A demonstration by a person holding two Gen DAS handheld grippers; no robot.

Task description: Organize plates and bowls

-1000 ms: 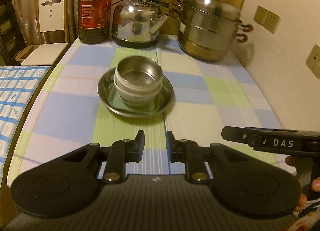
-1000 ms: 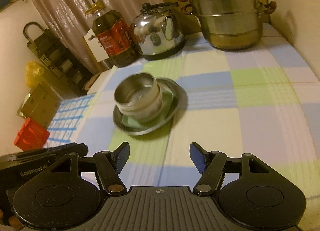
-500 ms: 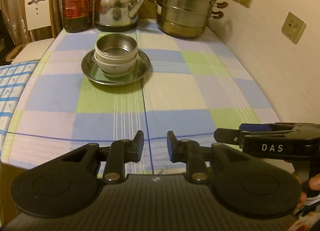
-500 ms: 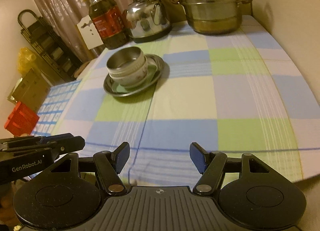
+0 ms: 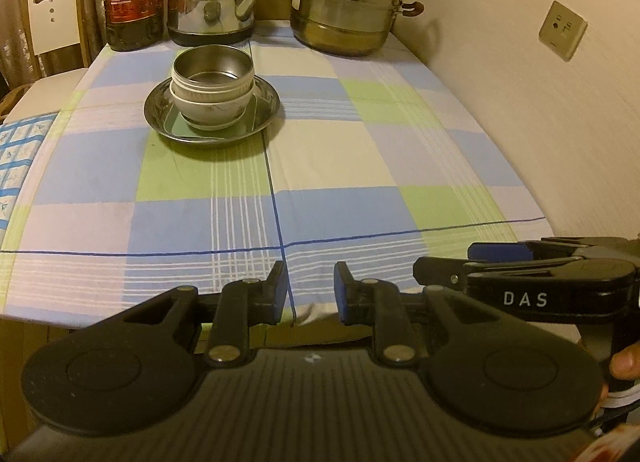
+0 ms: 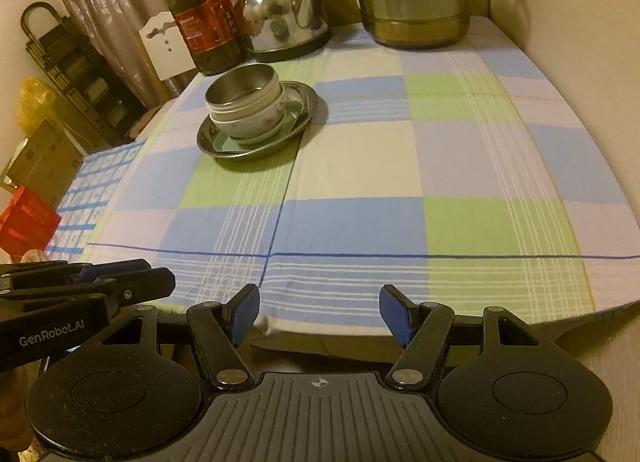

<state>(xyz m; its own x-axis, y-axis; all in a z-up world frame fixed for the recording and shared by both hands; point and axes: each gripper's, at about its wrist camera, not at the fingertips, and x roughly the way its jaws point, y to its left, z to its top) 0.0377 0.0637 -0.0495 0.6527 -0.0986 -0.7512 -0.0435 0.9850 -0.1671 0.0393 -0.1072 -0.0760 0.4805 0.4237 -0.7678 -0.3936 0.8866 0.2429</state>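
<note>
Bowls (image 5: 212, 92) are stacked on a steel plate (image 5: 264, 118). Both the left gripper (image 5: 310, 298) and right gripper (image 6: 320, 314) are held apart-fingered, empty, at the table (image 5: 360, 182) edge.

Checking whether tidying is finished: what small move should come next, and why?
Probably none beyond resting both grippers: the steel bowl sits nested in the china bowls on the plate, and the left gripper and right gripper are empty, off the table's near edge.
</note>
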